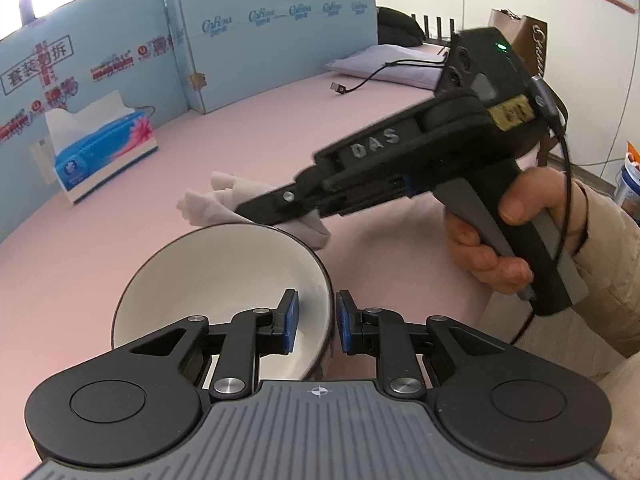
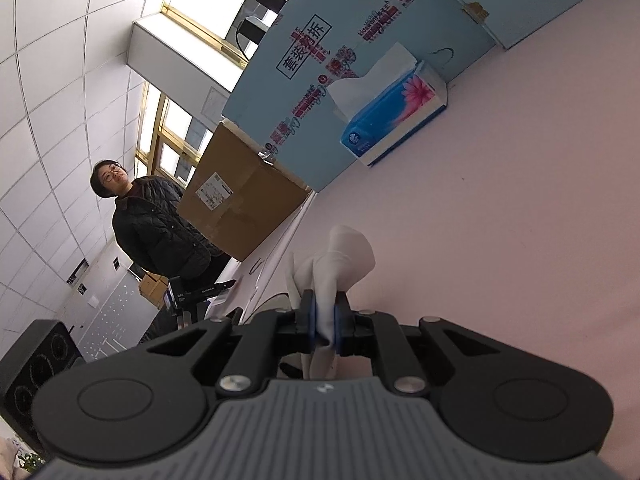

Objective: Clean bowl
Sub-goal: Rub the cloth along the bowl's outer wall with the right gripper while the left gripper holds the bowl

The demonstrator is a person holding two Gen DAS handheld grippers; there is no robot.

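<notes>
A white bowl (image 1: 208, 280) with a dark rim sits on the pink table, tilted a little. My left gripper (image 1: 318, 322) is shut on the bowl's right wall, one pad inside and one outside. My right gripper (image 2: 325, 320) is shut on a crumpled white tissue (image 2: 340, 256). In the left wrist view the right gripper (image 1: 256, 210) reaches in from the right and holds the tissue (image 1: 216, 200) just above the bowl's far rim. A sliver of the bowl's rim (image 2: 276, 300) shows in the right wrist view.
A blue tissue box (image 1: 100, 152) stands at the far left by light-blue foam panels (image 1: 260, 20); it also shows in the right wrist view (image 2: 394, 120). A cable (image 1: 360, 84) and grey pillow (image 1: 384, 60) lie at the back. A person (image 2: 152, 220) stands beyond the table's edge by a cardboard box (image 2: 240, 208).
</notes>
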